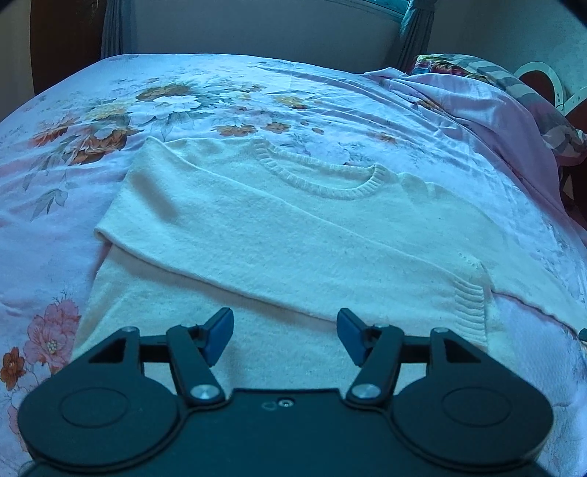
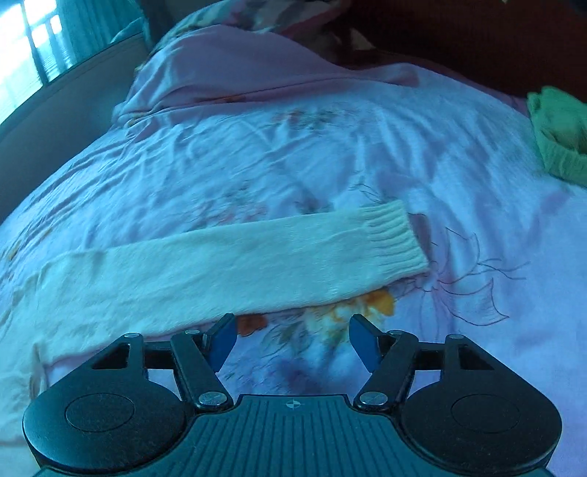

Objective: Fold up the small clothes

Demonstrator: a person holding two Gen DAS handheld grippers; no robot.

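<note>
A cream knit sweater [image 1: 279, 227] lies flat on the floral bed sheet [image 1: 110, 110], neck ribbing away from me. One sleeve is folded across its body, the ribbed cuff [image 1: 471, 304] at the right. My left gripper [image 1: 285, 335] is open and empty just above the sweater's lower part. In the right wrist view the other sleeve [image 2: 227, 271] lies stretched out to the right, its cuff [image 2: 396, 238] on the sheet. My right gripper [image 2: 291, 341] is open and empty, just in front of that sleeve's near edge.
A pink blanket [image 1: 477, 106] and a floral pillow [image 1: 488, 69] are bunched at the far right of the bed. A green garment [image 2: 561, 135] lies at the right edge. A wall and curtains [image 1: 414, 33] stand behind the bed.
</note>
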